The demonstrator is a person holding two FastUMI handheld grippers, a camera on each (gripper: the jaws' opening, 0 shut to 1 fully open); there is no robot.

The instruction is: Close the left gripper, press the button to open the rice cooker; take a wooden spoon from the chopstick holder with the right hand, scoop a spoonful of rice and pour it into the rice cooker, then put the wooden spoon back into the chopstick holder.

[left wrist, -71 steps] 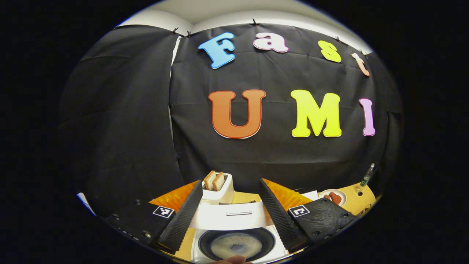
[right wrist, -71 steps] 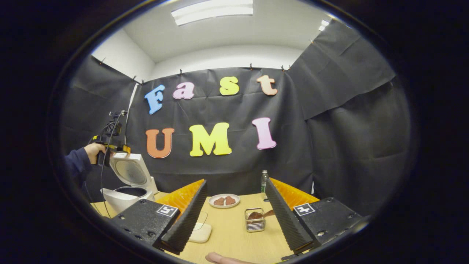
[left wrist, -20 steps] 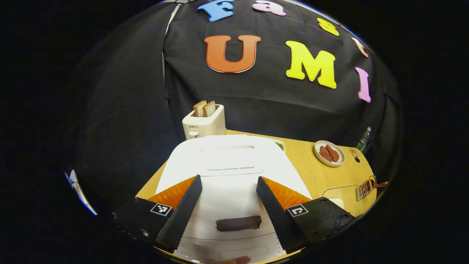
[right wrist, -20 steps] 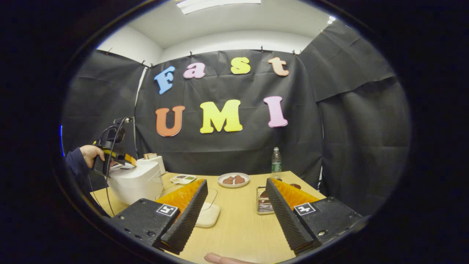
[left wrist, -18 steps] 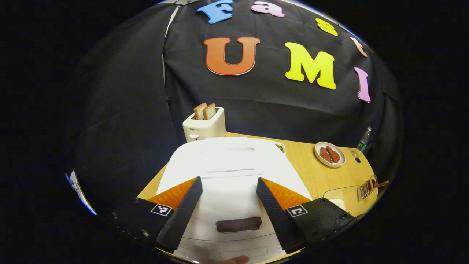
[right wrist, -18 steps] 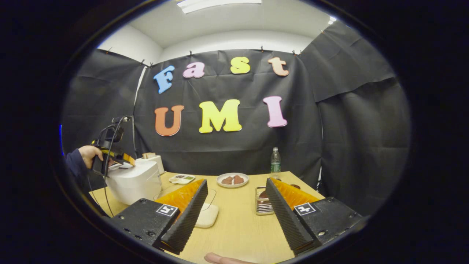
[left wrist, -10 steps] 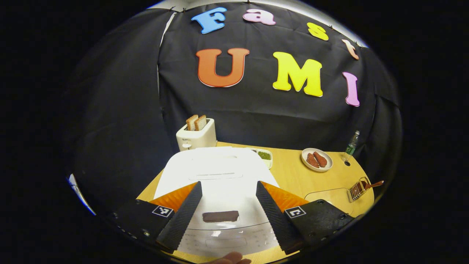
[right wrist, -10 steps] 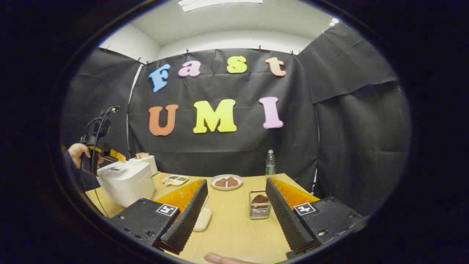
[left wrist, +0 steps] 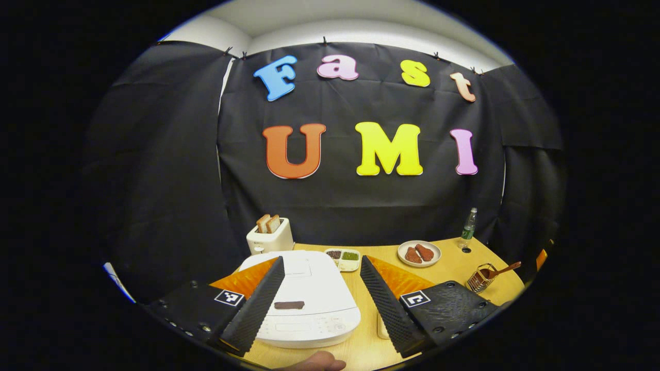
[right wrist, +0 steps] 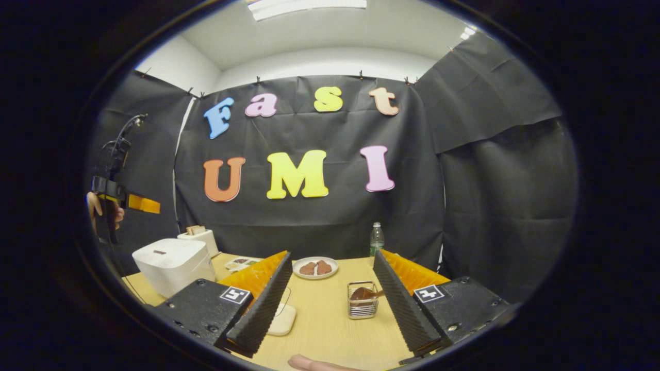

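Note:
The white rice cooker (left wrist: 304, 304) stands on the table with its lid down, below and between my left gripper's fingers. My left gripper (left wrist: 322, 260) is open and holds nothing. In the right gripper view it hangs well above the rice cooker (right wrist: 172, 265), held by a hand (right wrist: 95, 206). My right gripper (right wrist: 332, 253) is open and empty over the table. The wire chopstick holder (right wrist: 363, 308) sits just ahead of it with the wooden spoon (right wrist: 367, 293) inside. From the left gripper view the holder (left wrist: 479, 279) stands at the table's right end, spoon handle (left wrist: 504, 268) sticking out.
A white rice dish with a clear lid (right wrist: 282, 318) lies by my right gripper's left finger. At the back of the wooden table (right wrist: 330, 330) stand a toaster with bread (left wrist: 269, 237), a small condiment tray (left wrist: 344, 256), a plate of meat (left wrist: 418, 253) and a bottle (left wrist: 468, 224).
The cooker lid, open 3.5 s ago, is down. Over the last second my left gripper has risen and drawn back from the cooker. The right gripper has barely moved.

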